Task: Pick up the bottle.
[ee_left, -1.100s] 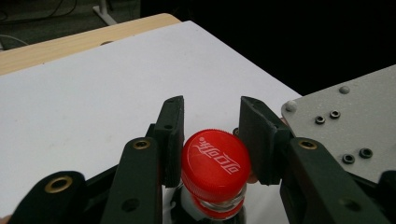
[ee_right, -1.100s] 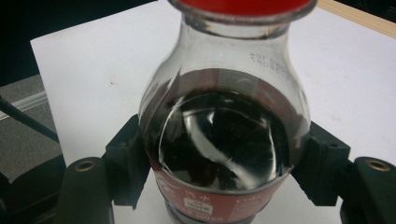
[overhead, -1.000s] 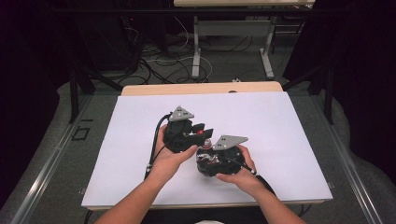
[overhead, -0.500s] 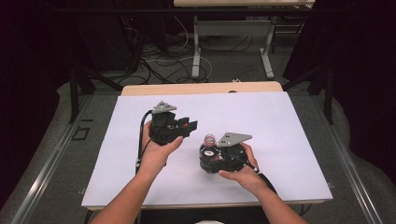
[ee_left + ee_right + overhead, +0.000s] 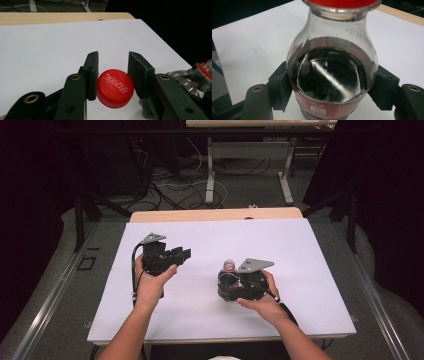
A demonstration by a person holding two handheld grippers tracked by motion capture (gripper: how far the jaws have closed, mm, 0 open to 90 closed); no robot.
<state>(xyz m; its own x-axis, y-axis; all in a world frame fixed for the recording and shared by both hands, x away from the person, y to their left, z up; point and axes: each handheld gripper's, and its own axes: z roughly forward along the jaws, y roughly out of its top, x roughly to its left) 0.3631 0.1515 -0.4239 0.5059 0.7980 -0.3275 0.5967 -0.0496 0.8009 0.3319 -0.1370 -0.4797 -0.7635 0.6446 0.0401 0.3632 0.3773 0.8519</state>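
Left hand-held gripper (image 5: 112, 75): clamped on round red plastic cap (image 5: 115, 88), mid-desk.
Right hand-held gripper (image 5: 329, 87): gripping clear dark-cola bottle (image 5: 332, 75).
White desk (image 5: 310, 250): open room towards every edge.

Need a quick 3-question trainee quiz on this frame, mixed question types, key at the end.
1. True or false: the red cap sits between the jaws of the left hand-held gripper.
2. What does the right hand-held gripper clamp?
A. a mug
B. a bottle of dark drink
C. a sponge
3. Fill in: the bottle stands upright on the ____ table top.

Key
1. True. The cap is pinched between the two black jaws, off the bottle.
2. B. The jaws press on the bottle's body at the red label.
3. white
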